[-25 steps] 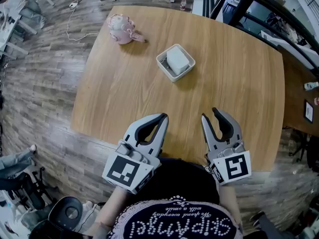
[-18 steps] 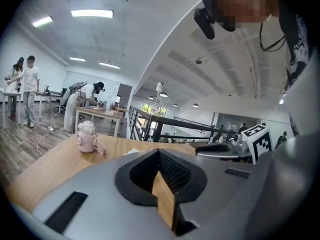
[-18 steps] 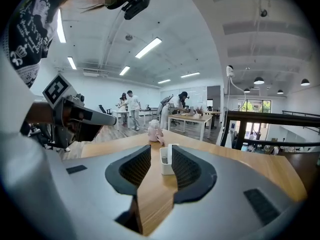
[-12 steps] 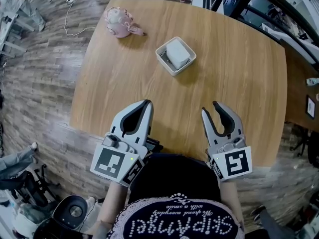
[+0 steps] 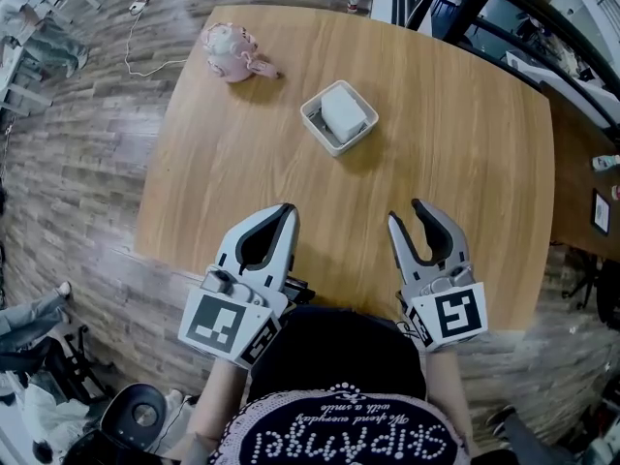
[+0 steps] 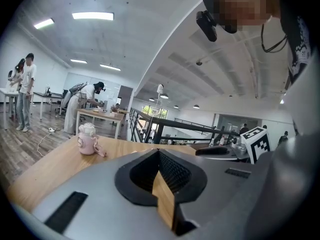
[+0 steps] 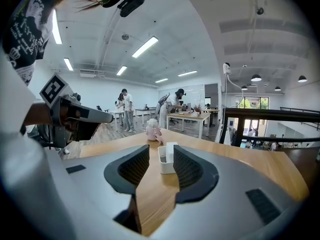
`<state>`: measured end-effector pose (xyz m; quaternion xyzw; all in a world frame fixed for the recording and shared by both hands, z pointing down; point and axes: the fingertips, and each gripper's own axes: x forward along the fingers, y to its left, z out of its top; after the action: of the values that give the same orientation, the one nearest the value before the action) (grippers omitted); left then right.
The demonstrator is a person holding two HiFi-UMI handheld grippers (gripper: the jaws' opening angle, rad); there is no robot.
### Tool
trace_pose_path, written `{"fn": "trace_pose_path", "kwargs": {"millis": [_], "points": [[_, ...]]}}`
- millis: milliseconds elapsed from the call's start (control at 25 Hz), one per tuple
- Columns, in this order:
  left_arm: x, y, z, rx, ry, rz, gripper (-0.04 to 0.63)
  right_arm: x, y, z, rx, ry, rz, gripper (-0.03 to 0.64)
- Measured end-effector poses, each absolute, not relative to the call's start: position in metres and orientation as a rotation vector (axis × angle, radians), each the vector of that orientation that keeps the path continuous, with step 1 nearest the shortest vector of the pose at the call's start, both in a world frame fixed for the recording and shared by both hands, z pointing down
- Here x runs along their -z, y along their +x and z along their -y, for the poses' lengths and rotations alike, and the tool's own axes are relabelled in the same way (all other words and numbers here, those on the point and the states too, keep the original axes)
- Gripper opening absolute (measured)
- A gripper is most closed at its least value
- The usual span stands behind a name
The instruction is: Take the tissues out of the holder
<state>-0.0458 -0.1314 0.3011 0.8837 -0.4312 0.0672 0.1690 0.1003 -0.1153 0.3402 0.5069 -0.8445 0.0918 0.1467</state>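
Your left gripper [image 5: 288, 210] sits low in the head view, jaws pressed together with nothing in them. Your right gripper [image 5: 405, 211], lower right of centre, has its 2 jaws spread and they've just been opening a bit more, also empty. The tissues [image 5: 344, 112] sit in the white holder [image 5: 312, 124], top centre on the table [image 5: 455, 163], well apart from both grippers.
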Motion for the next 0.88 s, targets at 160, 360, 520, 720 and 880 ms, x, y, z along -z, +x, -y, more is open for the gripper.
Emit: {"fn": "trace_pose_path", "kwargs": {"millis": [160, 360, 520, 720, 880], "points": [[-0.303, -0.030, 0.127, -0.185, 2.525, 1.162, 0.005, -0.342, 0.095, 0.147, -0.243, 1.433, 2.455, 0.172], [-0.309, -0.019, 0.127, -0.201, 2.515, 1.116, 0.005, -0.365, 0.088, 0.200, -0.355, 1.421, 2.464, 0.254], [-0.311, -0.016, 0.130, -0.190, 2.482, 1.097, 0.005, -0.399, 0.082, 0.240, -0.458, 1.394, 2.423, 0.294], [-0.317, -0.021, 0.136, -0.209, 2.449, 1.117, 0.005, -0.440, 0.078, 0.277, -0.533, 1.351, 2.334, 0.346], [-0.324, -0.025, 0.142, -0.235, 2.423, 1.140, 0.005, -0.458, 0.072, 0.295, -0.564, 1.302, 2.297, 0.358]]}}
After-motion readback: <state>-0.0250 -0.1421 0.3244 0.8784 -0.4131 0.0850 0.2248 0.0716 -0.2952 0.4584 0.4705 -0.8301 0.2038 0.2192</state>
